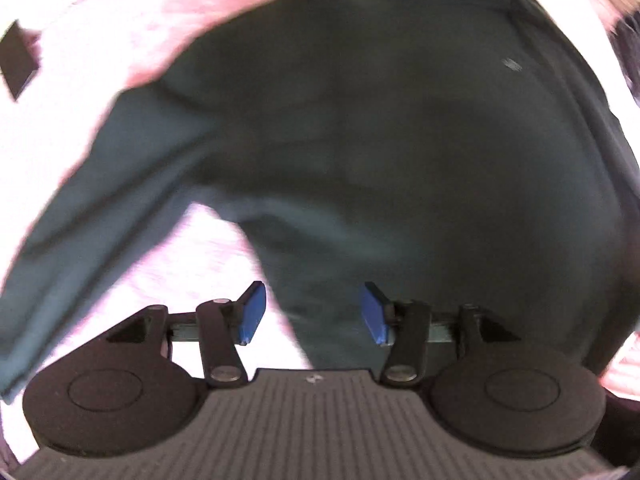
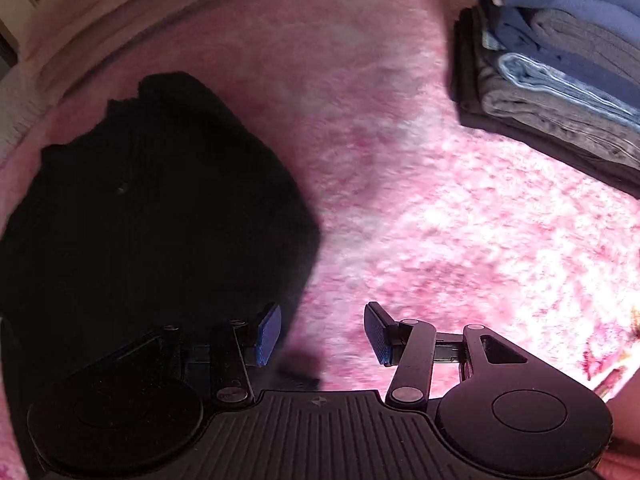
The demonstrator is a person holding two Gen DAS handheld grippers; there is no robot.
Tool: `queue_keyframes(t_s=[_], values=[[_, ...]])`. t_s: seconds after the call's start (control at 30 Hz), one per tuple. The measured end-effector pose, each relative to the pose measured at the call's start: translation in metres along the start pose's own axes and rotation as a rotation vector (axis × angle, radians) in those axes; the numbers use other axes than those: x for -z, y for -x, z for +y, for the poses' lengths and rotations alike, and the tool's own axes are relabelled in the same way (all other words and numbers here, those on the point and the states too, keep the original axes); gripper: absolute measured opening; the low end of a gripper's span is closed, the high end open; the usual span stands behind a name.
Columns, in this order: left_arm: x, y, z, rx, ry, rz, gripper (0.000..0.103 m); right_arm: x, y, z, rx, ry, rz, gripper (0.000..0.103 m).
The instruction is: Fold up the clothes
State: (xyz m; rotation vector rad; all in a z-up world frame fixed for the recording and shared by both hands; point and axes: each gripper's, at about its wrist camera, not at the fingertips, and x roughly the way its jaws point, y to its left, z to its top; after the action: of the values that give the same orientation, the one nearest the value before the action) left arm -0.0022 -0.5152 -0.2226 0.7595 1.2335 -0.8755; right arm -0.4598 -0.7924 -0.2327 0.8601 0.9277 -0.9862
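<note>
Hovering: left gripper (image 1: pixel 312 314) and right gripper (image 2: pixel 322 334) both spread, gripping nothing. Dark green garment (image 1: pixel 380 140) looks soft, limp; I'd pinch its hem corners.

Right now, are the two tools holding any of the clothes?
No. The left tool is open above the dark green garment, and the right tool is open over the pink blanket; neither grips anything.

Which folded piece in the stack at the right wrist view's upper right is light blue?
The light blue folded piece midway up the stack of folded clothes; grey and black layers lie under it, darker blue and grey ones above.
</note>
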Motion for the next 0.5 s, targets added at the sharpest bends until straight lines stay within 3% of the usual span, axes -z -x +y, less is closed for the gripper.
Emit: queue_keyframes(t_s=[0.13,0.3,0.5], values=[[-0.015,0.004,0.067,-0.084,0.053,-0.088,0.055,-0.024,-0.004,0.065,-0.104,0.217,-0.031,0.05],[-0.037,-0.013,0.168,-0.125,0.09,-0.144,0.056,-0.078,-0.037,0.158,-0.203,0.516,-0.071,0.05],[-0.041,-0.048,0.246,0.011,-0.001,-0.129,0.056,-0.126,-0.091,0.263,-0.212,0.822,-0.085,0.05]])
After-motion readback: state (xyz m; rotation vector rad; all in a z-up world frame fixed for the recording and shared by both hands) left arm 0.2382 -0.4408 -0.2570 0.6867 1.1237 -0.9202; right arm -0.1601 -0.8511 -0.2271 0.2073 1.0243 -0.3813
